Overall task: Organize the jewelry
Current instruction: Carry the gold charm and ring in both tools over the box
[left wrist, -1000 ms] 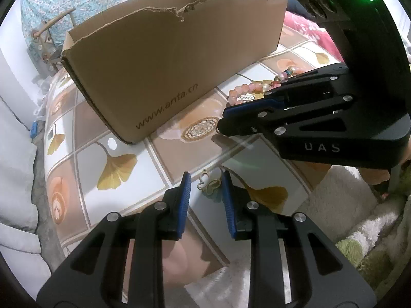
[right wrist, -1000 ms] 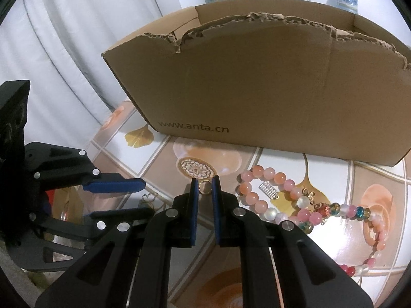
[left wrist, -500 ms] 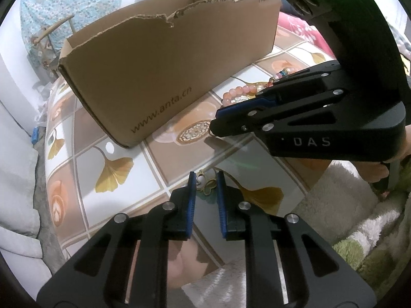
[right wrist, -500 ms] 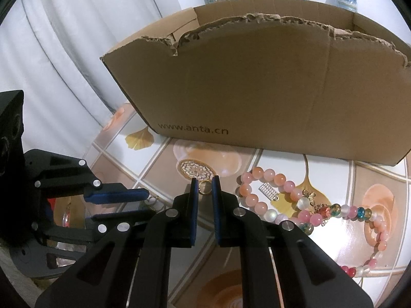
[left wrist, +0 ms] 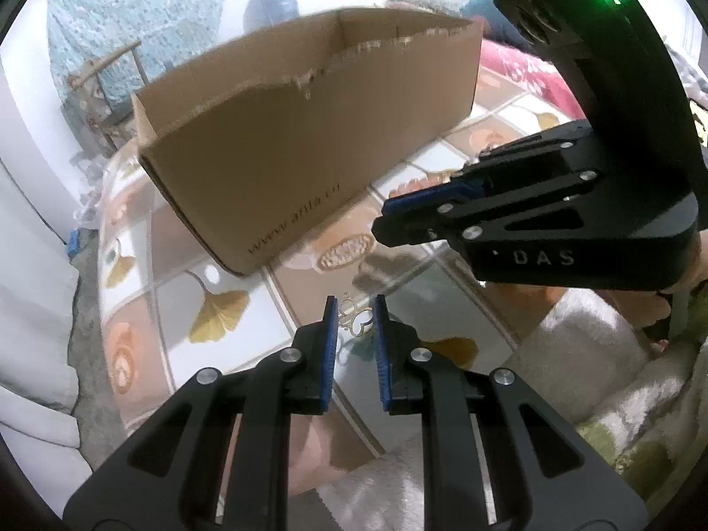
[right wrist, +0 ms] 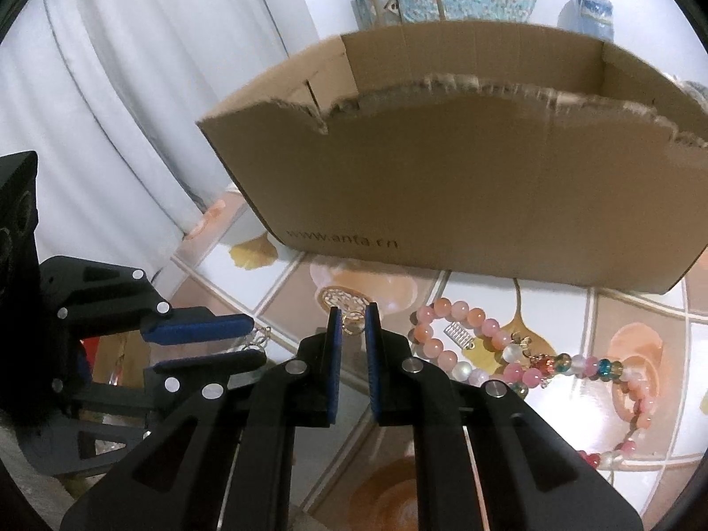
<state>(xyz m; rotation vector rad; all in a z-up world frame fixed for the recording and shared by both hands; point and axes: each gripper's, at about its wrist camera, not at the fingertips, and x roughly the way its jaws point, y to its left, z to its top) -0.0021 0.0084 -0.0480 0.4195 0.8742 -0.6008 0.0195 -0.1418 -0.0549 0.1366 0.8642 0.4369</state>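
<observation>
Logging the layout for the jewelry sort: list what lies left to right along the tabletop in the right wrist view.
Left gripper → small gold ring between the right gripper tips → pink bead bracelet with its silver charm → multicoloured bead strand. The cardboard box spans behind them all.

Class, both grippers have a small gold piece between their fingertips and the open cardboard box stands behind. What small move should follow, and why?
Probably carry both pieces over the torn rim of the cardboard box. The right gripper pinches a small gold ring, the left gripper has closed around a gold butterfly charm, and the box stands open just behind.
</observation>
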